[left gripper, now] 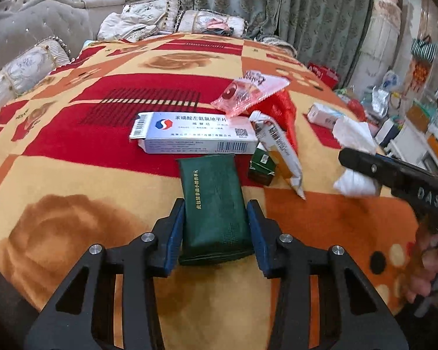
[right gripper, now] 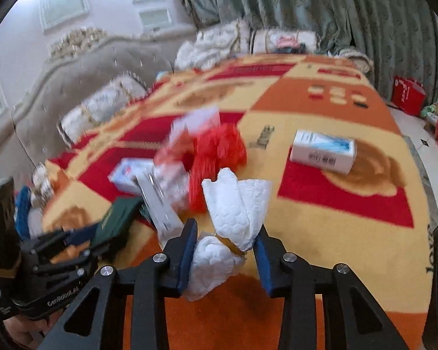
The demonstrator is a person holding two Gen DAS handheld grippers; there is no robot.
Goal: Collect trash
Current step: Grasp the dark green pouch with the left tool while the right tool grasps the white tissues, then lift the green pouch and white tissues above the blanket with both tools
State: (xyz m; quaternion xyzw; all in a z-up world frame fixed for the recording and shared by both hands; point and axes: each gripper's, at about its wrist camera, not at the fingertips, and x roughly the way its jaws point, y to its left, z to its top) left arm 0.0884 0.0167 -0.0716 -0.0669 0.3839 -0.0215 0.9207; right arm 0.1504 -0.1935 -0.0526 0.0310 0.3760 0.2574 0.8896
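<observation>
On top of the patterned blanket [left gripper: 73, 175] sits the trash pile, and both tongs are busy: left gripper [left gripper: 216, 227] has its jaws around the green packet [left gripper: 213, 204], looks pinched by the long sides tho I can't tell 100% it's squeezed tight, while right gripper [right gripper: 224, 250] is clamped on the crumpled tissue [right gripper: 233, 221]. Everything looks light and soft/crinkly imo, so grab wrappers mid-body, boxes by the flat sides since thin card prob crushes easy. Count: 2 white boxes (long med box [left gripper: 195, 132] + small box [right gripper: 322, 153] further off), 1 pink wrapper [left gripper: 248, 93], 1 red plastic bag [right gripper: 219, 157], 1 white-orange wrapper [left gripper: 280, 151], 1 small green carton [left gripper: 261, 166].
</observation>
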